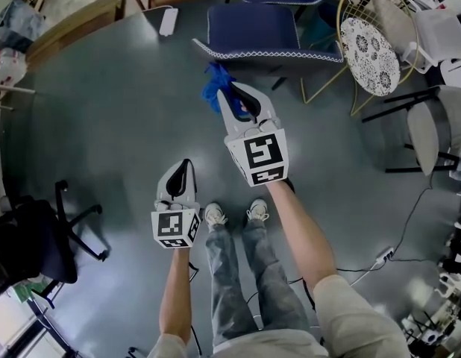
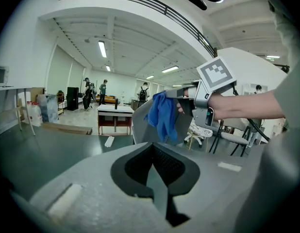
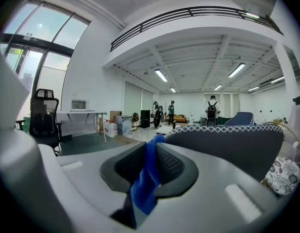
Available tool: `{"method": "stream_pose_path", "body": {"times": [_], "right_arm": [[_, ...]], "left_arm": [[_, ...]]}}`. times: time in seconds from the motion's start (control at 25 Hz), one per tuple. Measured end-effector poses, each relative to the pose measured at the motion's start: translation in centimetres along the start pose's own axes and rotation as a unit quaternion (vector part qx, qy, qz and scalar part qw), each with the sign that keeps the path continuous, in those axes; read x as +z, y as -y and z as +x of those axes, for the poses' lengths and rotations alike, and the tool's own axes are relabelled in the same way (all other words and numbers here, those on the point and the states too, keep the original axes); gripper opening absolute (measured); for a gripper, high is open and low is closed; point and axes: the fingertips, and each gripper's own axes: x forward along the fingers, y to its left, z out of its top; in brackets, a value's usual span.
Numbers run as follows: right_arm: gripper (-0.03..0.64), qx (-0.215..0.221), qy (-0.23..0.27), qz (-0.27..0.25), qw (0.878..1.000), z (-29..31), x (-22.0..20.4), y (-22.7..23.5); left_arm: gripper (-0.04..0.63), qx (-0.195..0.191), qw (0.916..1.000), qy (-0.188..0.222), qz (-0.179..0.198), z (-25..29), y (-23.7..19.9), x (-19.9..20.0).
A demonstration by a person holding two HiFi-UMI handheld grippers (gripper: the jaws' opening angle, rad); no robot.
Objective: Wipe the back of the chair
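No legible words, brands or numbers, only coded black-and-white square markers [image 1: 262,155] on two white cubes [image 1: 175,227]

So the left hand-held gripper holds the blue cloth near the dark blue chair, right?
No, the right hand-held gripper holds the blue cloth near the dark blue chair; the right gripper view shows its jaws shut on it.

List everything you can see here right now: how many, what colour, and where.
blue chair: 1, dark blue with a white-stitched edge, ahead of the person
blue cloth: 1, blue, clamped in the right gripper's fingers
wire chair: 1, gold with a patterned cushion, upper right
office chair: 1, black, lower left
power strip: 1, white, on the floor at right
shoes: 2, white, on the floor
left gripper: 1, white, fingers together, empty
right gripper: 1, white, near the chair
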Motion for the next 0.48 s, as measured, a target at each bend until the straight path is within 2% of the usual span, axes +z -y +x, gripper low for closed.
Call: {"method": "stream_pose_path", "body": {"times": [0.2,0.48], "right_arm": [[0.064,-0.003,-0.003,-0.011,1.0,1.6,0.7,1.2],[0.063,-0.036,-0.019,0.004,0.999,1.3,-0.3,5.2]], "left_arm": [[-0.002,0.0,1.0,-0.001,0.003,0.8,-0.1,0.2],[-0.002,-0.013,0.9998,-0.011,0.009,2.3,1.6,0.3]]}}
